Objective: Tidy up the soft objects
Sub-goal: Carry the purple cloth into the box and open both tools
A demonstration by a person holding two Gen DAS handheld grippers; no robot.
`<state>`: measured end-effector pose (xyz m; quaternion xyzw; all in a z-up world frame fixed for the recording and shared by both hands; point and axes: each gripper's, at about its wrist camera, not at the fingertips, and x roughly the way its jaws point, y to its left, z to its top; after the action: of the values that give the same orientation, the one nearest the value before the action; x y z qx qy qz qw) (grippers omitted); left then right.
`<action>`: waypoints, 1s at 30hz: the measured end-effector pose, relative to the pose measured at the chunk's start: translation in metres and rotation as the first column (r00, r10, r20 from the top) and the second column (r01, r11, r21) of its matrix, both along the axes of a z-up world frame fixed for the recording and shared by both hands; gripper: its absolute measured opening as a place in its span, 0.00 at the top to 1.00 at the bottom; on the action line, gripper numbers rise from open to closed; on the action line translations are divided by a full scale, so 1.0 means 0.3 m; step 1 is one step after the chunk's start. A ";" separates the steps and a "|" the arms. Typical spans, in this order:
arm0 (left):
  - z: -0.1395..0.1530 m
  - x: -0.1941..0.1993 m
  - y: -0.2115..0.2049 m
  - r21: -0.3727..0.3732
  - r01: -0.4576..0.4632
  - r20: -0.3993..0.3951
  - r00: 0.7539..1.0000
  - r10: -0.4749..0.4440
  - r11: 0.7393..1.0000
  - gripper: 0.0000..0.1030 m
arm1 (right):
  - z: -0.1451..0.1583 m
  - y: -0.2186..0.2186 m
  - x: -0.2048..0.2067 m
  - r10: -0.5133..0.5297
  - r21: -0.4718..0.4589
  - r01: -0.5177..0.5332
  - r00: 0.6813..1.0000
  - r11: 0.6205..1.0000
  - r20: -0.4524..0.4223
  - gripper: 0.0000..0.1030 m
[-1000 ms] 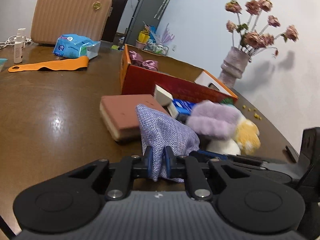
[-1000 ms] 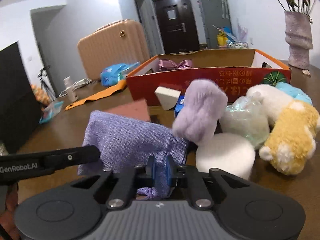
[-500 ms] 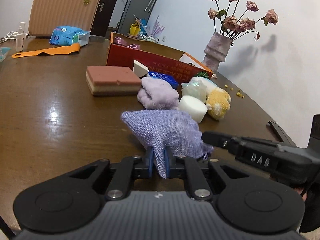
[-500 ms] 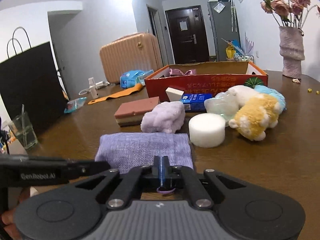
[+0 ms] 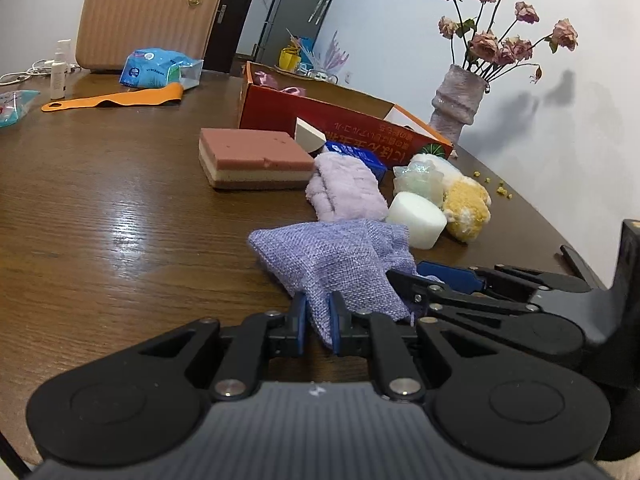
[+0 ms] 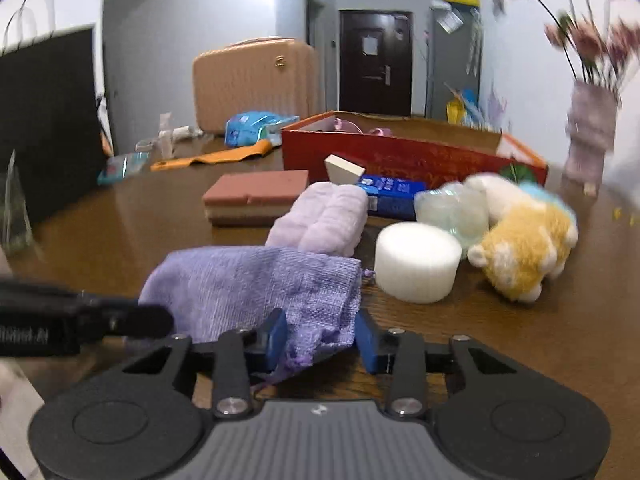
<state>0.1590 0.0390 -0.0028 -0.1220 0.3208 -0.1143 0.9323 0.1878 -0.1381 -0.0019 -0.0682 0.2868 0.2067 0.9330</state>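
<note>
Left tongs point(image 5: 318, 328) pinch the near corner of the pouch point(image 5: 336, 264), which sags onto the counter point(image 5: 120, 216). Right tongs point(image 6: 322, 340) gape around its drawstring end, probably not gripping. Pouch runs left-right; box point(image 6: 400, 156) lies far beyond the toys.

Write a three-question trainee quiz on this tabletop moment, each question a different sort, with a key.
1. True or false: the left gripper is shut on the purple woven pouch.
2. Multiple choice: the right gripper is (A) open, with the pouch's drawstring end between its fingers, (B) clamped on the white foam cylinder, (C) out of view.
3. Fill in: the pink bow lies inside the red ____.

Key: 1 true; 2 A; 3 box.
</note>
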 end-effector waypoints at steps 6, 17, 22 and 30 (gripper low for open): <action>0.008 0.004 -0.015 0.012 0.029 0.002 1.000 -0.029 1.000 0.88 | 0.002 -0.012 -0.048 0.047 0.003 -0.048 0.999 0.999 0.019 0.89; 0.288 0.293 0.000 -0.010 0.142 0.216 0.967 -0.136 0.990 0.91 | 0.297 -0.108 0.197 0.060 0.109 -0.078 0.986 0.991 0.156 0.91; 0.363 0.707 0.009 0.020 0.107 0.181 0.977 -0.109 0.994 0.91 | 0.382 -0.066 0.630 0.085 0.114 -0.097 0.991 0.989 0.106 0.91; 0.197 1.221 -0.029 0.283 0.015 -0.055 0.998 0.000 0.959 0.77 | 0.205 0.142 1.217 0.052 -0.051 -0.061 0.987 0.997 -0.154 0.85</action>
<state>0.5253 0.0304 0.0562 0.0109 0.3595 -0.0675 0.9306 0.5529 -0.0956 0.0595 -0.0863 0.3610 0.2296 0.8997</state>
